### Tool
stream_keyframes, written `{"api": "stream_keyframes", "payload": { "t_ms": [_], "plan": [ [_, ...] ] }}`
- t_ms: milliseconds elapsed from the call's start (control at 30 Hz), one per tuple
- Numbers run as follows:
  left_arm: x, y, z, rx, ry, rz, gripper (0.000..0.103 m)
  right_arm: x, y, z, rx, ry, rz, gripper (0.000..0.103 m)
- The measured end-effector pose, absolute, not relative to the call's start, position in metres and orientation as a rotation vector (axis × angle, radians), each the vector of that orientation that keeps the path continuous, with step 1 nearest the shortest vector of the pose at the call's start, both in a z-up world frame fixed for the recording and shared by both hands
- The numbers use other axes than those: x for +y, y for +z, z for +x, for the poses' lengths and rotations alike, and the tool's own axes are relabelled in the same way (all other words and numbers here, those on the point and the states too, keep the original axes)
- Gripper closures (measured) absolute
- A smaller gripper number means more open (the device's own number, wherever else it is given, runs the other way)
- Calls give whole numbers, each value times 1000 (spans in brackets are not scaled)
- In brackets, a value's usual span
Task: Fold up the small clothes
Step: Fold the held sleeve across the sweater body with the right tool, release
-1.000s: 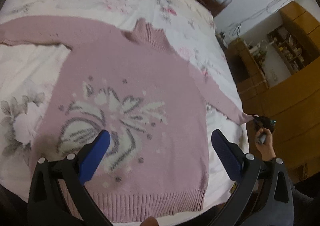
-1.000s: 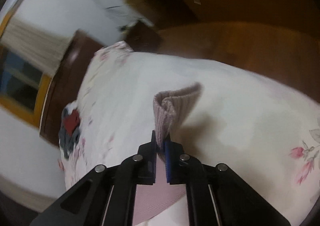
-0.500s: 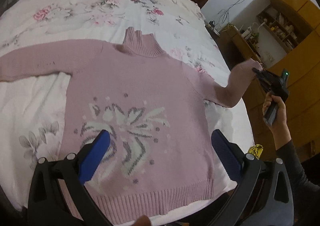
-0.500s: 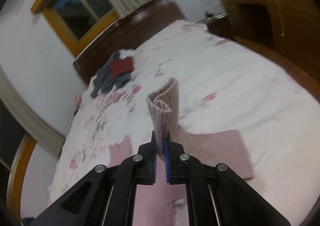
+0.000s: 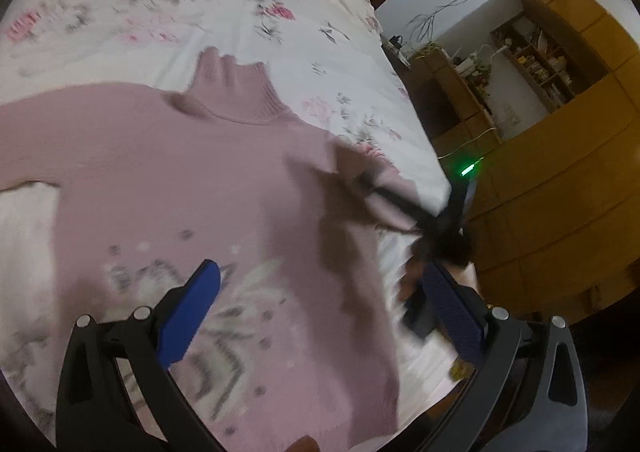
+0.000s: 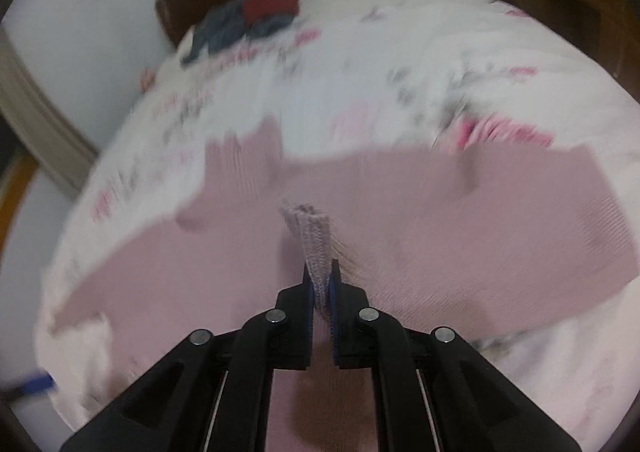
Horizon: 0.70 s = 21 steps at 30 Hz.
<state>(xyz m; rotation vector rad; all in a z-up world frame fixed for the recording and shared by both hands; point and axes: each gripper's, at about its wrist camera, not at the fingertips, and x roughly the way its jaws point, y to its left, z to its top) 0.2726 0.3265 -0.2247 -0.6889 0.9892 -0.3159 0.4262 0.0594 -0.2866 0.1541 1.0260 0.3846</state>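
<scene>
Pink knit sweater point(image 5: 192, 187) lies flat mid-frame on the floral bed point(image 5: 280, 39), body ready for folding; left tool point(image 5: 320, 300) gapes wide, idle | right view: right tool point(image 6: 320, 288) pinches the ribbed cuff point(image 6: 314, 240) centre-frame, likely carrying the sleeve inward.

1. You get dim, warm indoor light in both views, with no glare.
2. Motion blur smears the bedspread point(image 6: 400, 63) and the pink sweater point(image 5: 192, 179); your right gripper point(image 5: 366, 176) is a dark streak.
3. A soft shadow falls across the sweater.
4. Fisheye distortion bends the bed's edges, and the corners go black.
</scene>
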Motion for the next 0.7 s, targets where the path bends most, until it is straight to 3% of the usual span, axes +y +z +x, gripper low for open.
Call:
{"api": "stream_keyframes", "payload": {
  "t_ms": [100, 233, 400, 633, 667, 700],
  "plan": [
    [316, -248, 310, 1031, -364, -790, 3, 68, -309, 418, 1074, 425, 117, 74],
    [299, -289, 354, 1096, -430, -970, 3, 55, -306, 384, 1026, 454, 114, 57],
    [260, -344, 399, 1211, -447, -1087, 3, 14, -291, 318, 989, 464, 223, 54],
    [230, -370, 429, 1332, -355, -991, 4, -15, -291, 251, 998, 463, 332, 50],
    [228, -369, 432, 1331, -348, -976, 5, -17, -292, 246, 1004, 464, 354, 50],
    [227, -367, 434, 1333, -342, -954, 18, -18, -293, 242, 1010, 468, 374, 50]
  ]
}}
